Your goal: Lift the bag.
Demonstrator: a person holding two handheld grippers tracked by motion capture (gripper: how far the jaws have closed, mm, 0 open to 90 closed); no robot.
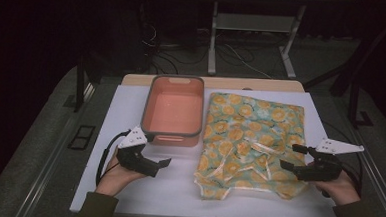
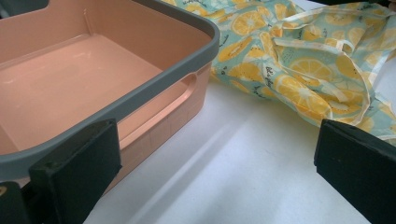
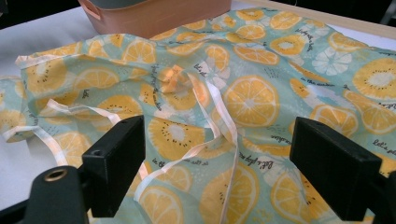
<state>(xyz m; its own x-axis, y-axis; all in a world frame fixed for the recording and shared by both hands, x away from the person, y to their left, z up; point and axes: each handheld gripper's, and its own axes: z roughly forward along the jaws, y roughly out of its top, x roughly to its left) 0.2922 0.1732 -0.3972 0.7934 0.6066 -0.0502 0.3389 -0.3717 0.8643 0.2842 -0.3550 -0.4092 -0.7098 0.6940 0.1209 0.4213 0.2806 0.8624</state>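
Note:
A light green cloth printed with orange slices (image 1: pixel 249 141) lies spread on the right half of the white table top (image 1: pixel 177 188), with pale ribbon ties (image 3: pixel 219 116) curling over it. An empty salmon-pink tub with a grey rim (image 1: pixel 173 110) stands to its left. My left gripper (image 1: pixel 159 166) is open, low over bare table just in front of the tub's near corner (image 2: pixel 154 84). My right gripper (image 1: pixel 293 157) is open above the cloth's near right part (image 3: pixel 252 100), nothing between its jaws.
The white top sits on a wooden table whose far edge (image 1: pixel 212 82) shows behind the tub. Beyond it stand metal table legs (image 1: pixel 213 39) and cables on a dark floor. Bare white surface lies between the tub and the front edge.

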